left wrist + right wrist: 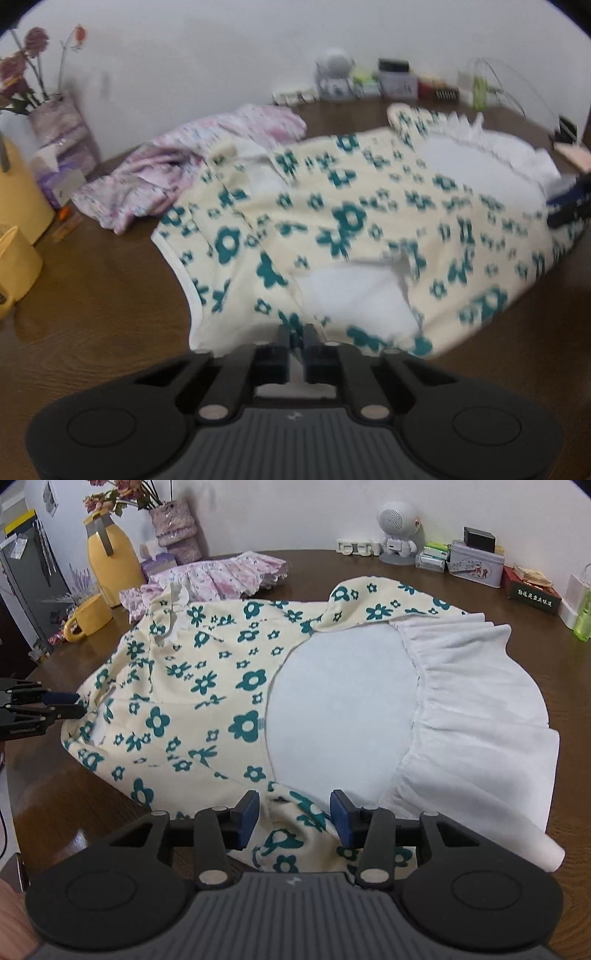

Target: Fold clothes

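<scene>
A cream dress with teal flowers [351, 229] and a white ruffled skirt lies spread on the brown table; it also shows in the right wrist view [207, 686]. My left gripper [295, 338] is shut on the dress's near edge; it also shows at the left of the right wrist view [75, 705]. My right gripper [294, 812] is open, its blue pads either side of a fold of the dress at the near edge. It appears at the right edge of the left wrist view [567, 206]. A pink floral garment [184, 166] lies crumpled behind the dress.
A yellow jug [110, 557], a yellow mug [86, 618], a vase of flowers [173, 520] and a tissue pack stand at the left. A white speaker figure [397, 528], tins and boxes [476, 563] line the wall behind. The brown table [99, 314] is bare at the front left.
</scene>
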`<action>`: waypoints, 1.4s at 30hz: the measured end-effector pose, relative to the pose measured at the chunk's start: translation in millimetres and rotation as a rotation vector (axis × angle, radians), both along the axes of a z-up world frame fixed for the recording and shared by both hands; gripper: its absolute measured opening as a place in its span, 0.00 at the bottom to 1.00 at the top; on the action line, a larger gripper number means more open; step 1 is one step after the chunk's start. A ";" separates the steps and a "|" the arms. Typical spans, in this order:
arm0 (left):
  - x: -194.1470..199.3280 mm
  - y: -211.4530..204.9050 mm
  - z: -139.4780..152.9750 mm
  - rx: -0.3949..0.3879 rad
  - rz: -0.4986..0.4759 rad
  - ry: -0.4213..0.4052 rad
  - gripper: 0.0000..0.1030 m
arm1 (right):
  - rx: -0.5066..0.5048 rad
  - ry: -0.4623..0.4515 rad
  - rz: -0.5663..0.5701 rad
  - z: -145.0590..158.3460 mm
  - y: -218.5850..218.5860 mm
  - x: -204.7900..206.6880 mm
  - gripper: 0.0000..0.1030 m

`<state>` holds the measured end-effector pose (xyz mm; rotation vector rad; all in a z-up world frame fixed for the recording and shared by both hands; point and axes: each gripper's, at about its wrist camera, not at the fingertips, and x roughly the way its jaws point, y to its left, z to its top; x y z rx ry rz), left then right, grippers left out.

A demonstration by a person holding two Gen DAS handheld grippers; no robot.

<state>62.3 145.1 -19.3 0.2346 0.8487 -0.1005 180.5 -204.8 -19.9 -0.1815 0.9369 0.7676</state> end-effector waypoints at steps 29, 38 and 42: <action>-10.1 35.9 -9.7 0.009 -0.116 -0.084 0.13 | 0.135 0.339 0.259 -7.2 272.3 1.1 0.20; -11.3 42.2 -10.4 -0.025 -0.127 -0.095 0.13 | 0.238 0.388 0.240 -1.8 276.7 4.0 0.01; -13.8 44.3 -6.7 -0.027 -0.116 -0.108 0.17 | 0.358 0.441 0.216 20.6 264.5 14.2 0.01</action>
